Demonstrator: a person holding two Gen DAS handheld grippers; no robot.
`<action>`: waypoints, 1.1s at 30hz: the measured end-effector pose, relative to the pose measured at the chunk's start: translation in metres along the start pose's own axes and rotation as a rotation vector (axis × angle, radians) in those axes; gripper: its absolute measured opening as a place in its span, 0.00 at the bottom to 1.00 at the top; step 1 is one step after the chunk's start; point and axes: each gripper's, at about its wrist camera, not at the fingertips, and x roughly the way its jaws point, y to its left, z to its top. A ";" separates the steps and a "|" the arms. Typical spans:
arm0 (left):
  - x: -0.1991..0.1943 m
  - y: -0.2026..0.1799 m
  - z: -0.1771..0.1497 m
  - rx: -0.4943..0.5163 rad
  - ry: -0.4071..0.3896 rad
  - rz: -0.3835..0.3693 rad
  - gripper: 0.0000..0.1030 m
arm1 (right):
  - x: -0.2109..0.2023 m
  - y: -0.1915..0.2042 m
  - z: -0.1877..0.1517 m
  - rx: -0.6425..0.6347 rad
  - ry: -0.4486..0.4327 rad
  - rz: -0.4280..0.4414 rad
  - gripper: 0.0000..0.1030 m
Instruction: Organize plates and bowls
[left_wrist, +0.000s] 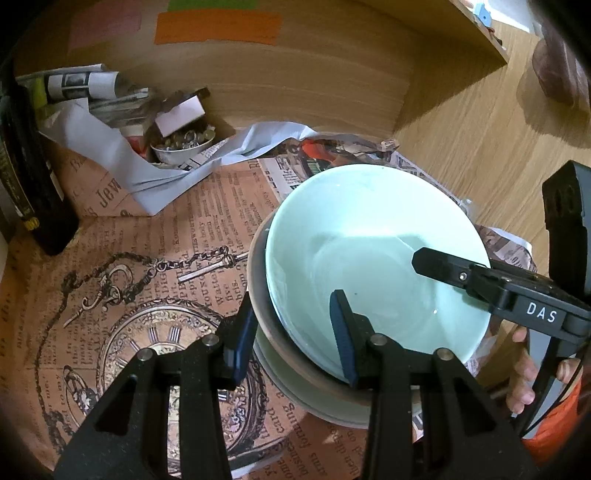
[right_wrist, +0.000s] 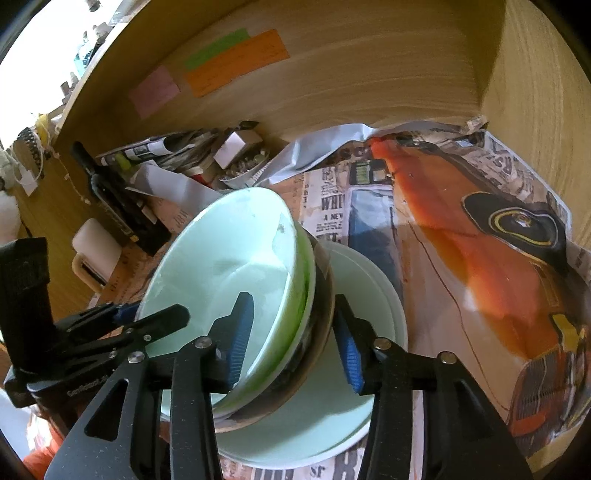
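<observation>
We see a wooden shelf (right_wrist: 369, 74) lined with printed newspaper (left_wrist: 166, 240), which spreads ahead of and beneath both tongs. On it, right under the tongs, lies a pale green plate (right_wrist: 314, 424); a brown bowl (left_wrist: 280, 339) sits on the plate, and a mint bowl (left_wrist: 369, 240) is nested in the brown one, tilted.

Our left tongs (left_wrist: 295, 332) straddle the near rims of both bowls, one finger outside the brown bowl and one inside the mint bowl; we cannot tell whether the pads press. Our right tongs (right_wrist: 295, 339) straddle the opposite rims the same way, partly open, with a gap showing at the outer pad.

Far ahead of the left tongs, by the back wall, a small bowl (left_wrist: 183, 147) holds small glinting pieces.
</observation>
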 end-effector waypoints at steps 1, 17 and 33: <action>-0.001 -0.001 0.001 0.003 -0.009 0.006 0.38 | 0.000 0.000 0.000 0.001 -0.003 -0.002 0.41; -0.091 -0.019 0.012 0.073 -0.327 0.116 0.46 | -0.057 0.025 0.003 -0.132 -0.180 -0.079 0.61; -0.185 -0.053 -0.012 0.102 -0.629 0.152 0.96 | -0.148 0.071 -0.017 -0.267 -0.495 -0.039 0.84</action>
